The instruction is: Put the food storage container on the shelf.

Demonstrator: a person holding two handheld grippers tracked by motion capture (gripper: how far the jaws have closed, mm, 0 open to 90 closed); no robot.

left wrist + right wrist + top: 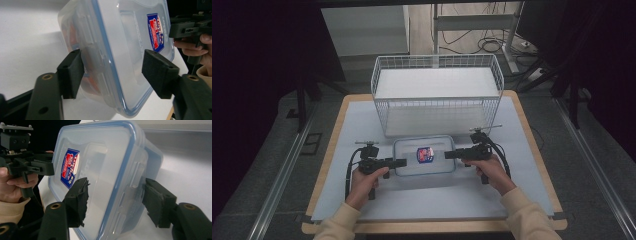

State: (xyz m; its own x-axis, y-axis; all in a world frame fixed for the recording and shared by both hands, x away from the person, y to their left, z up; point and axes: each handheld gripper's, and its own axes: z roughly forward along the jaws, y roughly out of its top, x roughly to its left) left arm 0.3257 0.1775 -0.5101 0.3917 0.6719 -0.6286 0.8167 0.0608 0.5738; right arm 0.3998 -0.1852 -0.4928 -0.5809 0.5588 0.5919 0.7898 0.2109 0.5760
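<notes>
Left gripper [401, 162], high view: held level in the person's left hand [363, 180], pointing right at the left end of the plastic container [424, 156]. Forearm in a cream sleeve [337, 224] enters from the near edge. Right gripper [450, 154], same view: held level in the right hand [493, 170], pointing left at the container's right end. Both tips meet the container's short ends. Container: clear box with blue-rimmed lid and a red-and-blue label [425, 154], lying flat on the white mat [362, 120] of the counter [340, 113], centred, just near of the white wire basket [437, 95], which stands at the far middle.

Left gripper [112, 72], left gripper view: jaws spread, one black pad [71, 73] against the container's side wall by a latch, the other pad [158, 72] over the lid [130, 50]; the rim sits between them. Whether the lid-side pad presses cannot be told. Label [155, 31] toward the far end, where the right gripper [185, 28] and its fingers [192, 48] appear.

Right gripper [115, 200], right gripper view: jaws astride the container's [105, 177] end, one worn pad [78, 201] lying on the lid, the other pad [156, 203] at the side wall below the rim; they look to pinch that end. Left gripper [37, 167] shows beyond, held in the left hand [15, 182] with cream cuff below.
</notes>
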